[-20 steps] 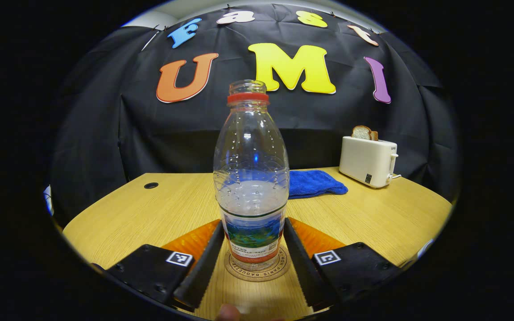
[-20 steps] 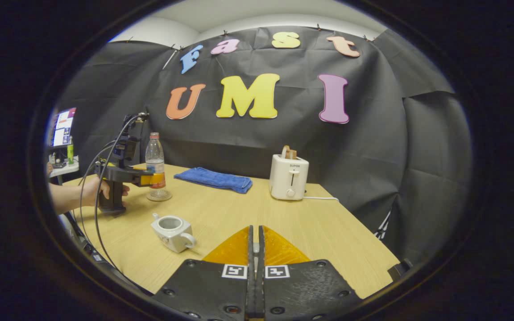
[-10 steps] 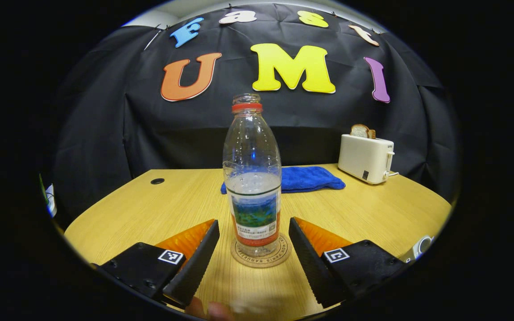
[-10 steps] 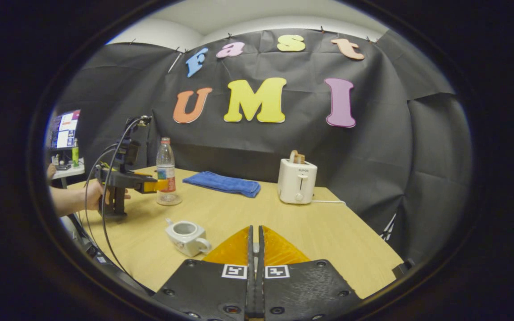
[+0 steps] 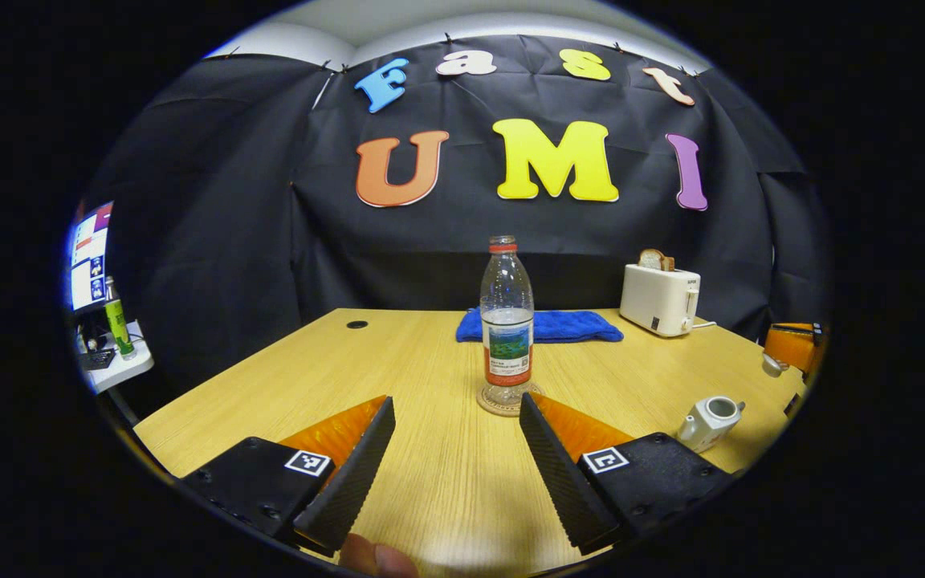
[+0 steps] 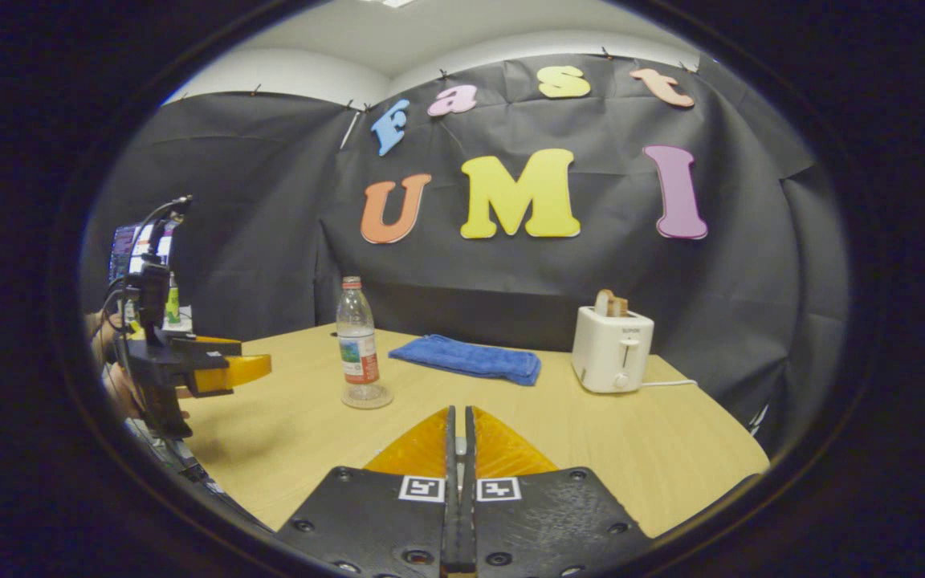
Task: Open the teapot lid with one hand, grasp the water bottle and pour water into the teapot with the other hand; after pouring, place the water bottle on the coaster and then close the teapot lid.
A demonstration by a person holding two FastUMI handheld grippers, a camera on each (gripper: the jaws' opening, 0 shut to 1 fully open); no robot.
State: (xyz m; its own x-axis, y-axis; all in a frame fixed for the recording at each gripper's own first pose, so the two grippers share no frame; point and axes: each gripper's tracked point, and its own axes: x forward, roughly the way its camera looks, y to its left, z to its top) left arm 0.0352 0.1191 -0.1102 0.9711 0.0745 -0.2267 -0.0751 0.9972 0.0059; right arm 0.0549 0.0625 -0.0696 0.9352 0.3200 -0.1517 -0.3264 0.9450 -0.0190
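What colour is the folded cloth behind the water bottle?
Blue; the cloth shows best in the left gripper view.

Recording booth: black cloth wall (image 6: 751,265), wooden table (image 6: 591,433), toaster (image 6: 612,349).

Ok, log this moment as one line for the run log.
water bottle: upright on coaster | left hand-held gripper: open, clear of bottle | right hand-held gripper: shut | teapot: lid off

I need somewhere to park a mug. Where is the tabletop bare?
Bare wood lies left of the water bottle, out to the cable hole, and between the bottle and the left tool. The right side is busier: blue towel, toaster, teapot.
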